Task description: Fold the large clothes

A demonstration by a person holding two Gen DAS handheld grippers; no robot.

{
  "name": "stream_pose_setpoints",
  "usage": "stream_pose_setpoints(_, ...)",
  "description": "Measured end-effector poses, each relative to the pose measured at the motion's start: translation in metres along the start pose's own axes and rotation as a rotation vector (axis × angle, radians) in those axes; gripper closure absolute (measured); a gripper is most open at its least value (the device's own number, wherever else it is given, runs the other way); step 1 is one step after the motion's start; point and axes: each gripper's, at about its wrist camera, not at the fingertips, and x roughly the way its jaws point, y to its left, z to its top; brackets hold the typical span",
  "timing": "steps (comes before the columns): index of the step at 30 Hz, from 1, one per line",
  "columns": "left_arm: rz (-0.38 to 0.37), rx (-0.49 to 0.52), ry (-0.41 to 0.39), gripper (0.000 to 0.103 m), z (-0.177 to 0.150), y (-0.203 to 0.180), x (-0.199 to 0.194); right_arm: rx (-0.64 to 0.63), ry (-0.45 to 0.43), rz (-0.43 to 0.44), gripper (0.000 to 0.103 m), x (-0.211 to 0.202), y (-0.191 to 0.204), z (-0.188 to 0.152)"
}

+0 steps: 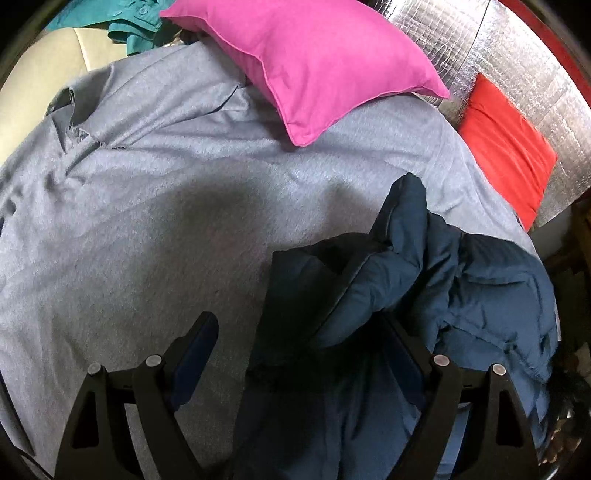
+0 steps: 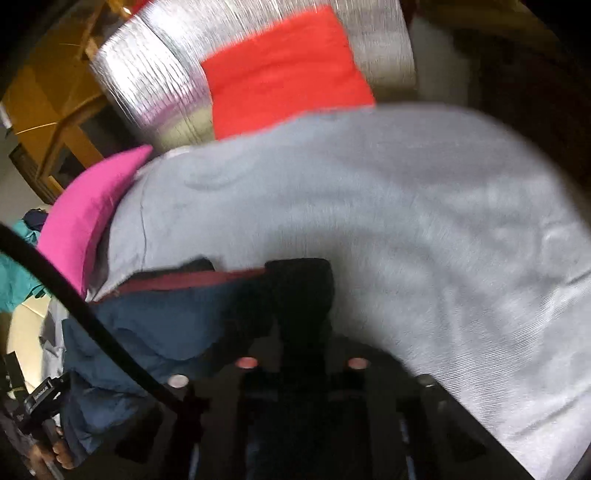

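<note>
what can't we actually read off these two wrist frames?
- Right tool: right wrist view is motion-blurred and dark; its tips merge with dark cloth, so what it pinches, if anything, is unclear.
- Navy jacket: left wrist view, crumpled; covers the left tool's right finger; lower part cut off by the frame edge.
- Grey garment: top hidden under the pink pillow.
- Teal garment: cut off at the top edge.

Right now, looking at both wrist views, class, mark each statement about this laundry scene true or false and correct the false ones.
1. A pink cushion rests on the grey cloth. True.
2. The padded jacket is bright yellow. False: it is dark blue.
3. The left gripper stands with its jaws wide apart. True.
4. The red cushion lies on top of the jacket. False: it leans against the silver backing, apart from the jacket.
</note>
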Motion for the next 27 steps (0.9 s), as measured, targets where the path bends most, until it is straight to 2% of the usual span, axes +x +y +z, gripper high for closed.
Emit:
stream_pose_setpoints(1,0.002,0.000,-0.013,0.016,0.000,-0.002,-0.003,0.000,-0.067,-0.002,0.090,-0.018,0.002,-0.001)
stream_pose_setpoints(4,0.001,0.005,-0.086,0.016,0.001,-0.006,-0.018,0.035,-0.165,-0.036,0.090,-0.043,-0.004,-0.010)
stream_pose_setpoints(6,0.013,0.014,-0.107,0.016,0.000,-0.009,-0.020,0.066,-0.135,-0.087,0.090,-0.026,-0.015,-0.014)
stream_pose_setpoints(7,0.025,0.023,-0.098,0.016,-0.001,-0.010,-0.017,0.109,-0.074,-0.103,0.089,-0.006,-0.028,-0.018)
stream_pose_setpoints(9,0.052,0.048,-0.053,0.016,-0.001,-0.011,-0.003,0.178,0.015,-0.052,0.078,0.016,-0.045,-0.023)
stream_pose_setpoints(10,0.055,0.051,-0.030,0.016,-0.002,-0.010,0.002,0.223,0.002,-0.009,0.075,0.012,-0.053,-0.025)
stream_pose_setpoints(11,0.050,0.045,-0.024,0.016,-0.003,-0.008,0.003,0.252,-0.019,0.017,0.061,0.003,-0.058,-0.025)
stream_pose_setpoints(12,0.043,0.034,-0.024,0.016,-0.003,-0.006,0.001,0.280,-0.037,0.033,0.038,-0.008,-0.064,-0.026)
stream_pose_setpoints(13,0.039,0.028,-0.027,0.016,-0.002,-0.004,-0.002,0.301,-0.064,0.041,0.030,-0.023,-0.071,-0.028)
stream_pose_setpoints(16,0.026,0.025,-0.046,0.016,-0.001,-0.004,-0.017,0.326,-0.168,0.063,0.029,-0.064,-0.085,-0.040)
stream_pose_setpoints(19,-0.010,0.038,-0.064,0.016,-0.005,-0.008,-0.033,0.382,-0.193,0.095,0.034,-0.101,-0.105,-0.063)
stream_pose_setpoints(21,-0.026,0.064,-0.066,0.016,-0.010,-0.011,-0.042,0.395,-0.191,0.099,0.039,-0.109,-0.107,-0.078)
stream_pose_setpoints(27,-0.013,0.099,-0.039,0.016,-0.023,-0.005,-0.055,0.329,-0.113,0.112,0.041,-0.103,-0.084,-0.106)
